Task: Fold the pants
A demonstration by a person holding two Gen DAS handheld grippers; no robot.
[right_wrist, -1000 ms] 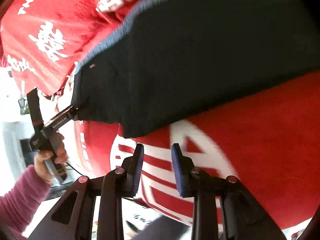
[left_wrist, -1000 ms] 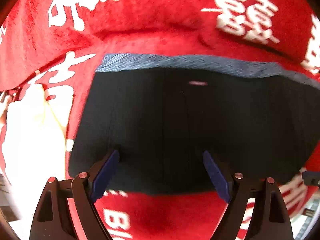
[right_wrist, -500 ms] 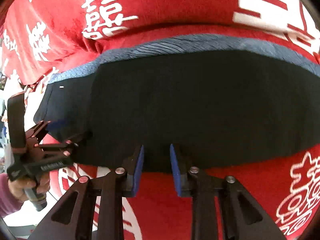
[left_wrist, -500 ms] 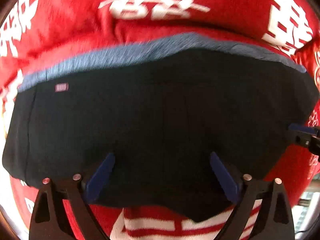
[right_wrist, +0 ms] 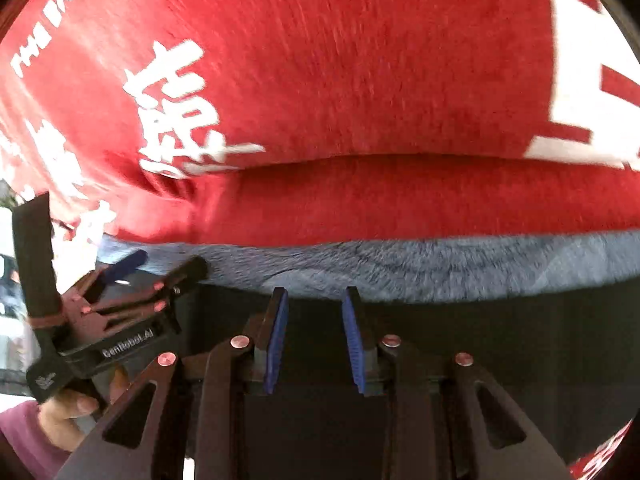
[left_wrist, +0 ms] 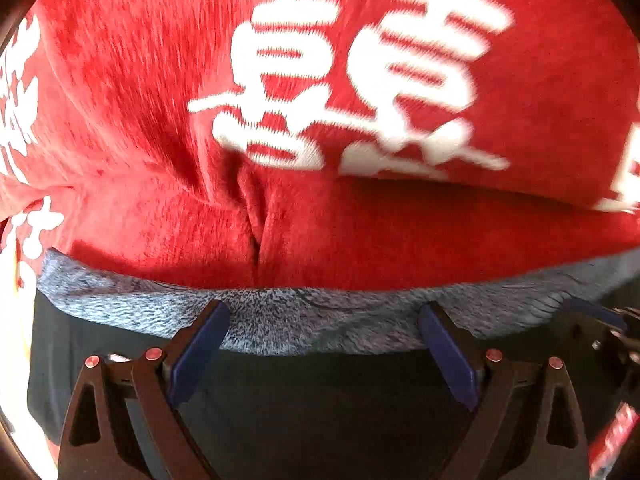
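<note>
We have the pants (left_wrist: 320,408) lying flat on the red blanket (left_wrist: 360,220), dark cloth with a grey waistband (left_wrist: 312,320) along the far edge. Our left gripper (left_wrist: 324,348) hangs over that band with jaws wide apart, having just been opening, nothing between them. Our right gripper (right_wrist: 314,340) hovers over the band too, jaws a little apart, clamped on nothing. We judge the cloth light, soft and limp, so it will sag and drag on the fuzzy blanket. Best we pinch the thicker waistband near each end, where layers stay together
</note>
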